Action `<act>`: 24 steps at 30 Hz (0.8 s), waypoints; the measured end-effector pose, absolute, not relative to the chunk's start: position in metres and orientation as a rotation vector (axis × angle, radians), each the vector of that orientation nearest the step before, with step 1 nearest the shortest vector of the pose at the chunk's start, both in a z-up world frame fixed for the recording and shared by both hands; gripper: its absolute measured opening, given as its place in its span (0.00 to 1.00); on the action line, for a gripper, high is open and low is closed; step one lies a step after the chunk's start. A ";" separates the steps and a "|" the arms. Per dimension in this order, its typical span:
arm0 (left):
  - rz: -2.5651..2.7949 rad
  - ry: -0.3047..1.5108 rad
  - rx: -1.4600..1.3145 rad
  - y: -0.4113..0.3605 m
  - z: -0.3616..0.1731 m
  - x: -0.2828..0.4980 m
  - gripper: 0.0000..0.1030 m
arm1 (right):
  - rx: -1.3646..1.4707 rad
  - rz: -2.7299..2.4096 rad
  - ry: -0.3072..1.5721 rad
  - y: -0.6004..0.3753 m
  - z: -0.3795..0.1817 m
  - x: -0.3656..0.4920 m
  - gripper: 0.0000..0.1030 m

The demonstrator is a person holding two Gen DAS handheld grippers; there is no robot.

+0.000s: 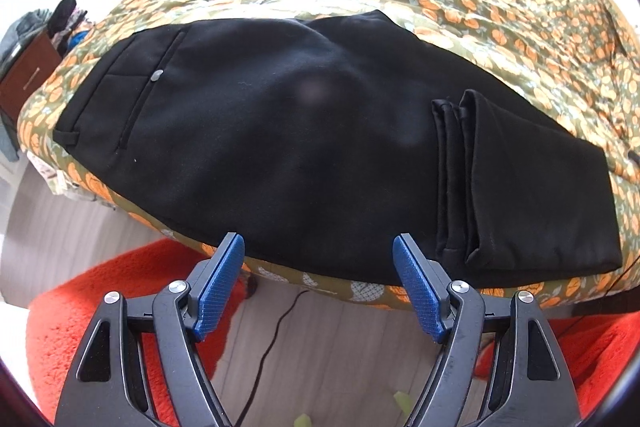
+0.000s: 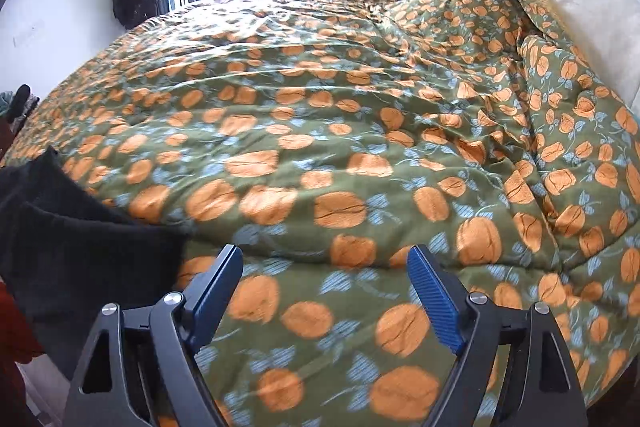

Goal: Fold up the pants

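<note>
Sunlight is washing over a bed under a quilted green cover printed with orange fruit. Black pants, smooth and matte, are lying folded along its near edge, cuffs doubled back in layers. Left gripper and right gripper are both hanging spread wide, pinching nothing.

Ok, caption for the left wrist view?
Open left tongs hover at the near edge of black pants, cuffs folded over, on a floral bedspread.

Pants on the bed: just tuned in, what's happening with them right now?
A person with a tool in each hand is folding black pants on a bed with an orange-flowered quilt. The leg ends are already folded back over the rest. Neither tool holds anything: the left tool hangs open at the pants' near edge, and the right tool is open over bare quilt, with the pants off to its left.
</note>
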State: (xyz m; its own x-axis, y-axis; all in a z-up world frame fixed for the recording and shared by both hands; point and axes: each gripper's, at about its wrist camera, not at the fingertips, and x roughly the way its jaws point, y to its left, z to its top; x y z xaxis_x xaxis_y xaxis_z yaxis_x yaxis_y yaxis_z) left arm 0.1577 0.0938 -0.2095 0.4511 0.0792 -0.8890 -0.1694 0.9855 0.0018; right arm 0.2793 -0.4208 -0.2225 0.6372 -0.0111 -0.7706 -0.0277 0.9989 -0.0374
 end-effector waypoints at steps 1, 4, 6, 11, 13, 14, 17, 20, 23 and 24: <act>0.163 1.097 -0.079 0.090 -0.209 0.158 0.76 | -0.046 0.003 0.863 -0.429 -0.222 0.291 0.81; 0.184 1.119 -0.053 0.078 -0.208 0.162 0.76 | -0.018 -0.008 0.812 -0.447 -0.233 0.321 0.99; 0.190 1.133 -0.034 0.069 -0.207 0.164 0.76 | 0.013 0.048 0.891 -0.456 -0.271 0.342 1.00; 0.164 1.137 0.056 0.037 -0.204 0.169 0.76 | 0.010 0.062 0.949 -0.455 -0.301 0.345 1.00; 0.168 1.143 0.095 0.026 -0.204 0.171 0.76 | -0.005 0.057 0.982 -0.452 -0.307 0.347 1.00; 0.172 1.143 0.112 0.022 -0.203 0.170 0.76 | -0.015 0.054 0.991 -0.451 -0.306 0.349 1.00; 0.161 1.138 0.114 0.019 -0.195 0.168 0.76 | -0.020 0.049 0.989 -0.450 -0.307 0.349 1.00; 0.168 1.134 0.087 0.023 -0.188 0.167 0.76 | -0.017 0.051 0.990 -0.451 -0.307 0.350 1.00; 0.200 1.123 0.083 0.028 -0.179 0.166 0.76 | -0.016 0.051 0.991 -0.452 -0.307 0.350 1.00; 0.211 1.119 0.085 0.029 -0.177 0.166 0.76 | -0.017 0.051 0.991 -0.452 -0.307 0.350 1.00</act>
